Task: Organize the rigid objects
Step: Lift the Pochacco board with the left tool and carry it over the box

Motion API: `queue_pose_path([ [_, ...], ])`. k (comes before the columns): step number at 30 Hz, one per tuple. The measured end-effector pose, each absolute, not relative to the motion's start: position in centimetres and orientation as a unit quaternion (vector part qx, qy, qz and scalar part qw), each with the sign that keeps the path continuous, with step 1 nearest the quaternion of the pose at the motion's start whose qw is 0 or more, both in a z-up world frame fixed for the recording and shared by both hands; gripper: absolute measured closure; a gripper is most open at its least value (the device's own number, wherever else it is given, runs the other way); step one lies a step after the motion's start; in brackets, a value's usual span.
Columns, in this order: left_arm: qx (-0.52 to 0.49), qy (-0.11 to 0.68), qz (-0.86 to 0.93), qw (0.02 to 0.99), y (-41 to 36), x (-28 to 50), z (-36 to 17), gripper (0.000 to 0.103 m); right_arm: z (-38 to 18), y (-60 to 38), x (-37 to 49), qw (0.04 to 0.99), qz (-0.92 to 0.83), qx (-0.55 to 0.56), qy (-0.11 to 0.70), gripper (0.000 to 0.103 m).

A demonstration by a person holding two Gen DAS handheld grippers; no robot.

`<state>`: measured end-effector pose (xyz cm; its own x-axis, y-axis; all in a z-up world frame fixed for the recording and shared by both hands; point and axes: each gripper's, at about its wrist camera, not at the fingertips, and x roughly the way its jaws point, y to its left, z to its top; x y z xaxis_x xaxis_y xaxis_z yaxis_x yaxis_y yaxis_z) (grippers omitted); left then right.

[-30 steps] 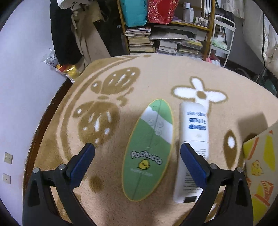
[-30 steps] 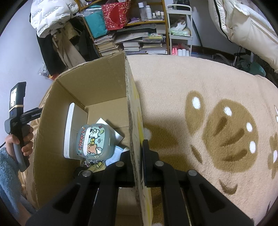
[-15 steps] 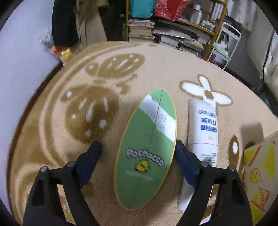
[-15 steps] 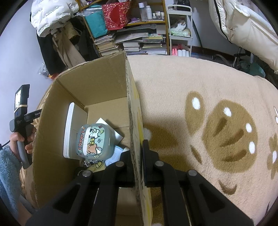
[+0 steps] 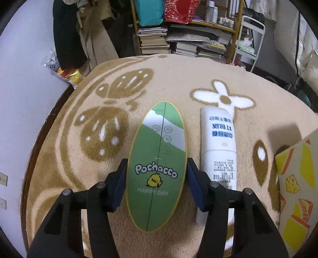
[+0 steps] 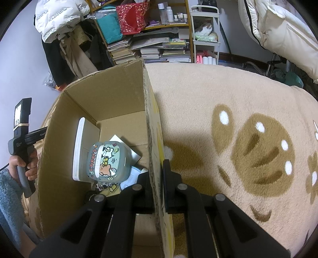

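white bottle [image 5: 217, 150] base behind right finger, cardboard box [image 5: 298, 178] cut off

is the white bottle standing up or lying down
Lying down. The white bottle rests lengthwise on the rug, beside the green oval case.

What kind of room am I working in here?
Most likely a lived-in bedroom or living room at home: a plush patterned rug covers the work surface, a wooden shelf behind is stacked with books and bottles, and a white puffer jacket hangs over clutter.
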<state>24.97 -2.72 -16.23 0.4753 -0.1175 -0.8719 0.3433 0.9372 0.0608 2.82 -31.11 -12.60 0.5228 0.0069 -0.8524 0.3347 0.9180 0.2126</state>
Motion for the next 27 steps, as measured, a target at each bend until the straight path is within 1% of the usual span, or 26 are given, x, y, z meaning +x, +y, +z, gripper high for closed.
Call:
queue_pose_path([
  [6,0.123,0.484,-0.132,0.856,-2.7,23.5,-15.0,0.048,-12.6,-31.1,2.8,0.854,-0.096,0.178,0.479,0.096],
  [12,0.139,0.454,-0.121,0.872,-3.1,21.6,-11.9,0.048,-12.4,-31.3,2.9,0.854,-0.095,0.182,0.478,0.096],
  [20,0.171,0.368,-0.153,0.901,-5.6,17.8,-5.3,0.048,-12.3,-31.3,3.0,0.855,-0.096,0.178,0.478,0.096],
  [27,0.191,0.325,-0.173,0.91,-8.3,13.7,-1.7,0.048,-12.3,-31.3,2.9,0.855,-0.096,0.178,0.477,0.096],
])
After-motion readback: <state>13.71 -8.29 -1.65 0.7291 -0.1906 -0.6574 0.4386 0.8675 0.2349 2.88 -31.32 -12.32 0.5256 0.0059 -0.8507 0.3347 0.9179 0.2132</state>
